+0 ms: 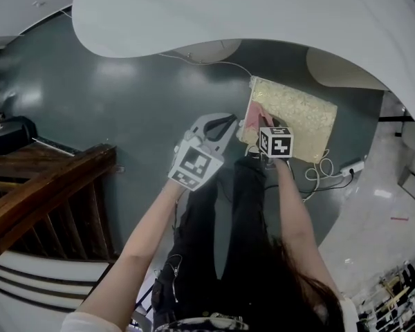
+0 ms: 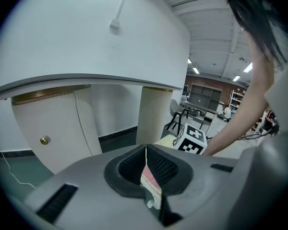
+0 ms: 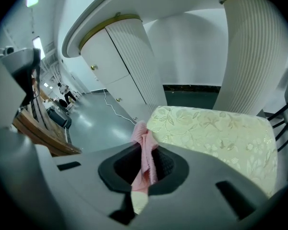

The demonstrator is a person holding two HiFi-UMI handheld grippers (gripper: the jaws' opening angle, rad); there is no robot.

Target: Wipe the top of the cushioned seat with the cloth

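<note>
The cushioned seat (image 1: 301, 120) has a pale gold flowered top and stands on the dark floor ahead of me; the right gripper view shows the seat (image 3: 221, 128) just beyond the jaws. My right gripper (image 1: 261, 123) is at the seat's near left corner, shut on a pink cloth (image 1: 252, 117). That cloth (image 3: 145, 152) hangs pinched between the jaws of the right gripper (image 3: 146, 169). My left gripper (image 1: 229, 122) hovers just left of the seat, jaws shut with nothing in them. From the left gripper (image 2: 151, 176), the right gripper's marker cube (image 2: 191, 142) shows close ahead.
A white curved counter (image 1: 228, 12) overhangs the seat, with a fluted white column (image 3: 252, 56) behind it. A wooden stair rail (image 1: 48, 185) runs at the left. A white cable (image 1: 324, 170) and power strip (image 1: 353, 166) lie right of the seat.
</note>
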